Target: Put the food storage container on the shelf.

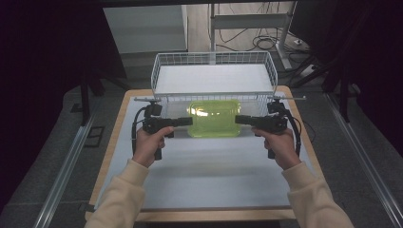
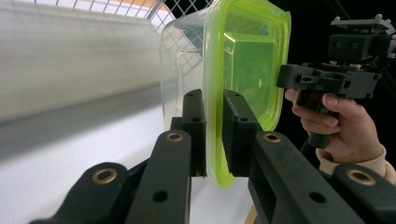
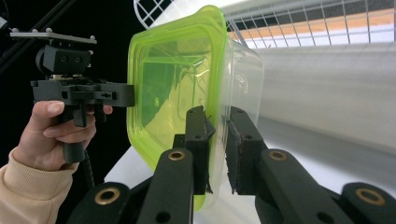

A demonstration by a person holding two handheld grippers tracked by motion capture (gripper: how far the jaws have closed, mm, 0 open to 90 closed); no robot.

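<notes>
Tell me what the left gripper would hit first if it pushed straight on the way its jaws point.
The left gripper is already shut on the rim of the green-lidded container, so that gives way first. Beyond it, roughly in line, comes the right gripper clamped on the opposite rim, though depth is hard to judge.

The container (image 1: 215, 118) is showing clear walls under a lime-green see-through lid (image 2: 247, 70). Both sets of tongs, left (image 1: 188, 121) and right (image 1: 239, 118), are looking matte black with brass-coloured rivets. The wire basket (image 1: 214, 59) at twelve o'clock is gleaming white in a square grid. The desk (image 1: 209, 166) is wearing a pale grey-white sheet edged in light wood. The sleeves (image 1: 121, 199) are glowing cream.
</notes>
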